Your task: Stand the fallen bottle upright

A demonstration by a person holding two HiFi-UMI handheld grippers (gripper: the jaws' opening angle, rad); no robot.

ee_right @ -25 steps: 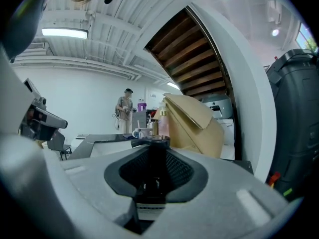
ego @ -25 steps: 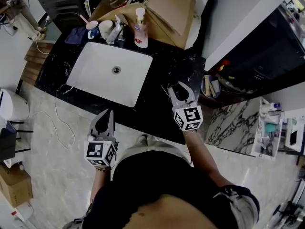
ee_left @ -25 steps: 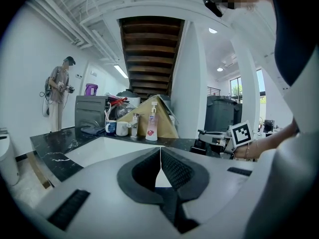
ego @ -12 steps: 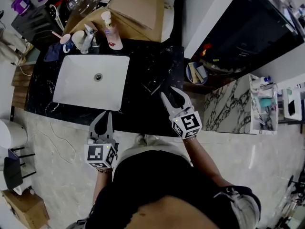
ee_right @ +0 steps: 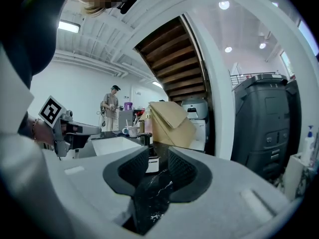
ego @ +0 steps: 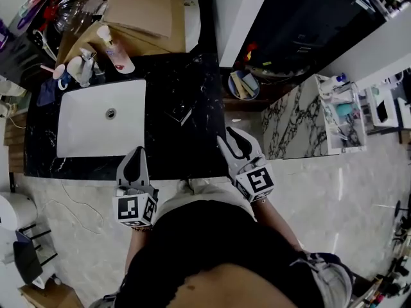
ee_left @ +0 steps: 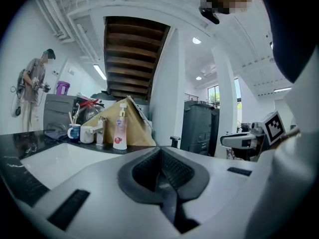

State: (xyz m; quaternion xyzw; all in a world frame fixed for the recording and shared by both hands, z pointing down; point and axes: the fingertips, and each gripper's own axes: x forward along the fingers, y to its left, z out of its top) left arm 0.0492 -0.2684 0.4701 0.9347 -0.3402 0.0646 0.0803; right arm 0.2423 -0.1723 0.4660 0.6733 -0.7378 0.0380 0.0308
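Note:
A small dark bottle [ego: 182,114] with a white label stands upright on the black marble counter [ego: 160,146], right of the sink. In the right gripper view the bottle [ee_right: 148,158] shows through the gap of the jaws, some way ahead of them and untouched. My right gripper [ego: 230,138] hovers at the counter's front right corner, open with nothing between its pads. My left gripper [ego: 133,154] hangs at the counter's front edge below the sink, its pads [ee_left: 164,183] together and empty.
A white sink [ego: 96,117] fills the counter's left. Behind it stand a pink pump bottle [ego: 117,55], a faucet [ego: 83,66], a cup [ego: 60,76] and cardboard boxes [ego: 144,8]. A round holder [ego: 243,83] sits right of the counter. A person [ee_left: 35,91] stands far behind.
Both grippers have drawn back toward my body, to the counter's front edge. The right gripper has come away from the bottle, which stays upright on the counter.

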